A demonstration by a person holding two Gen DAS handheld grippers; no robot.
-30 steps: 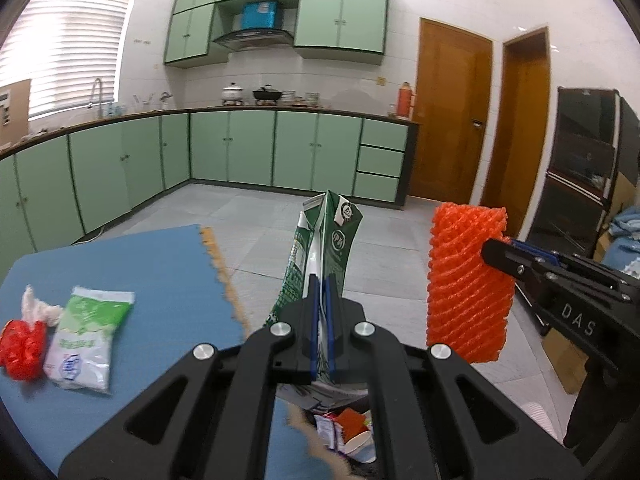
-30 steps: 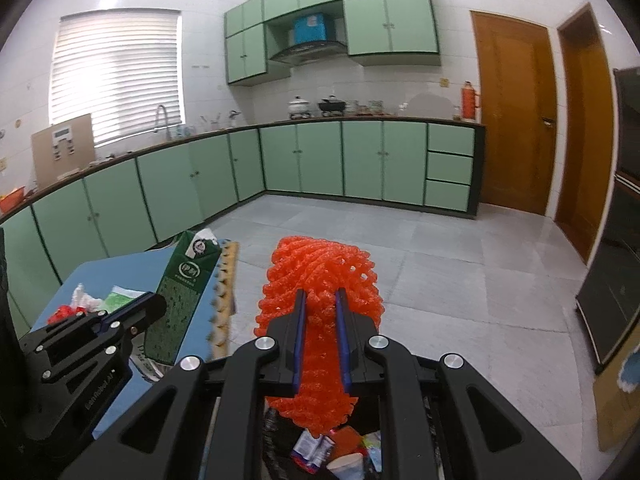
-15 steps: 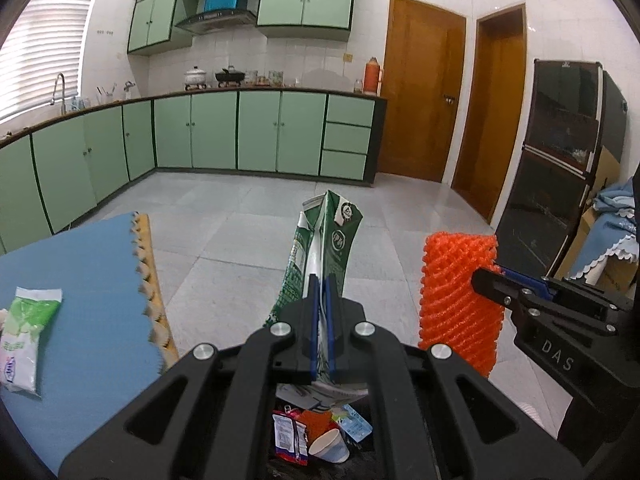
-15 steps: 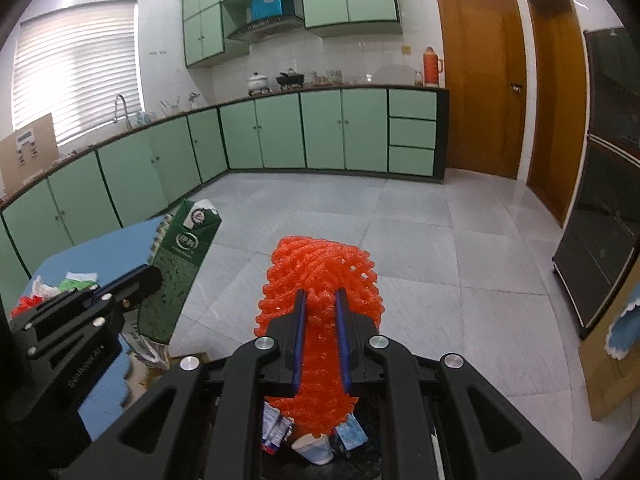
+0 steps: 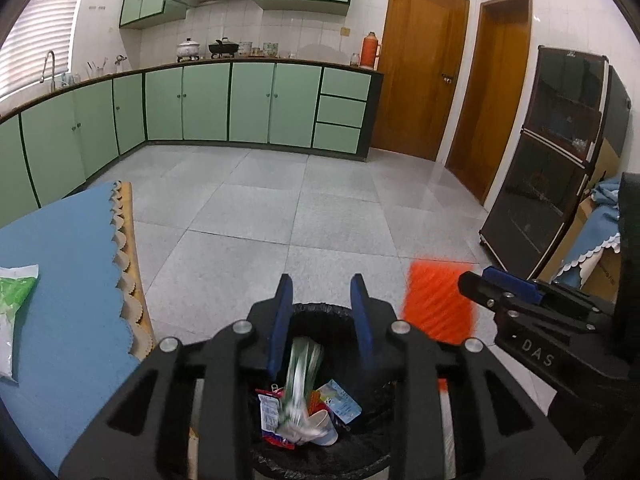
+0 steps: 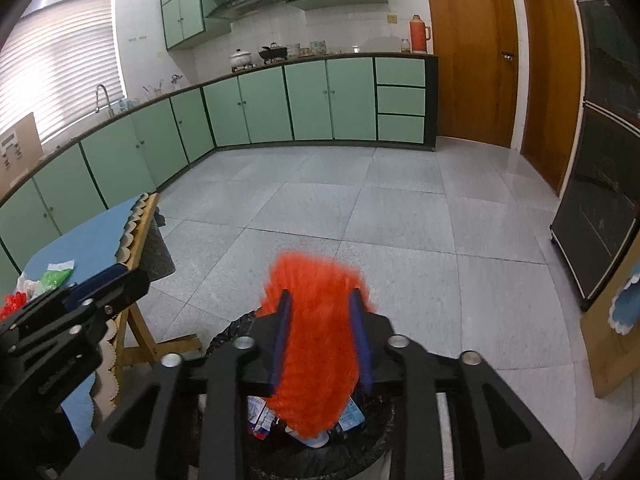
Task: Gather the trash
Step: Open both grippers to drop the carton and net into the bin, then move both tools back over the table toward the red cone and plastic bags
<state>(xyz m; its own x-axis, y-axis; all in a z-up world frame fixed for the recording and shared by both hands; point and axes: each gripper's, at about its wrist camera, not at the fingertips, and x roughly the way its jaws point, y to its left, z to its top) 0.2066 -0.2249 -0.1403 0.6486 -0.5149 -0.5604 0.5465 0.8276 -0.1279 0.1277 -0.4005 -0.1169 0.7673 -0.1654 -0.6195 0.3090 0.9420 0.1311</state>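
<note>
Readable text: "DAS" in pale letters on the body of the right gripper (image 5: 516, 294), seen from the left wrist view. Print on the wrappers in the bin is too blurred to read.

Left gripper (image 5: 322, 312): fingers (image 5: 280, 322) are opening, with a clear gap between the blue pads. The green carton (image 5: 302, 380) is no longer clamped; it is a motion-blurred streak below the pads, dropping into the black-lined trash bin (image 5: 320, 308). A second ago it stood upright, pinched between closed fingers.

Right gripper: fingers (image 6: 282, 332) are opening too. The orange foam net (image 6: 316, 344) lies between the pads, blurred and sliding down toward the bin; whether the pads touch it I cannot tell. Earlier it was squeezed tight between them.

Bin already holds a red-and-white wrapper (image 5: 269, 414), a white cup (image 5: 320, 432) and a pale blue packet (image 5: 340, 398).

Both views now look more steeply down, bin mouth directly under the fingers. The counter (image 5: 60, 280) with blue cover sits at left. On it: a green-and-white bag (image 5: 12, 320), now cut by the left wrist frame edge, and in the right wrist view a red bit (image 6: 14, 302) beside it.
</note>
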